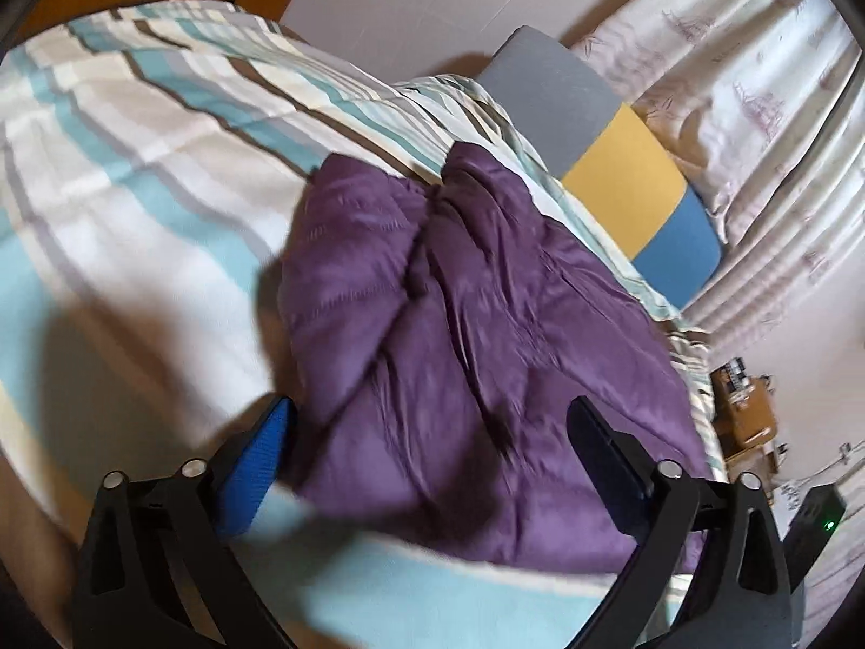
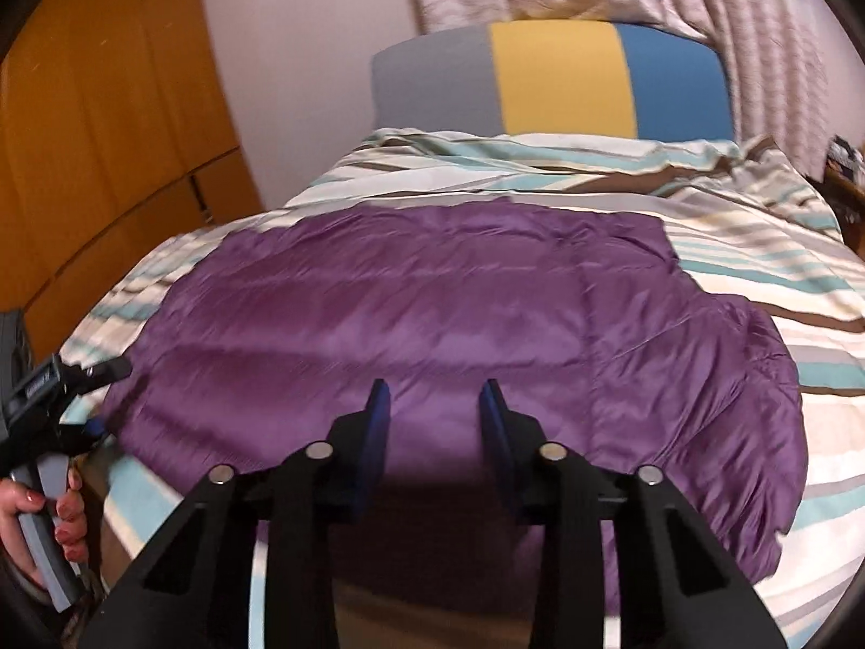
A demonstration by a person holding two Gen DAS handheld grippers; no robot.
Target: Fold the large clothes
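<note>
Quilted purple puffer jacket (image 2: 432, 313) spread on striped bed (image 2: 757, 249), unfolded; both grippers' jaws parted, holding nothing; folding remains.

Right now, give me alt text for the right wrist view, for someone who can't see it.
A purple puffy jacket lies spread flat on a striped bedspread, with the open right gripper hovering over its near edge. The left gripper, in a hand, sits at far left; a grey-yellow-blue headboard stands behind.
</note>
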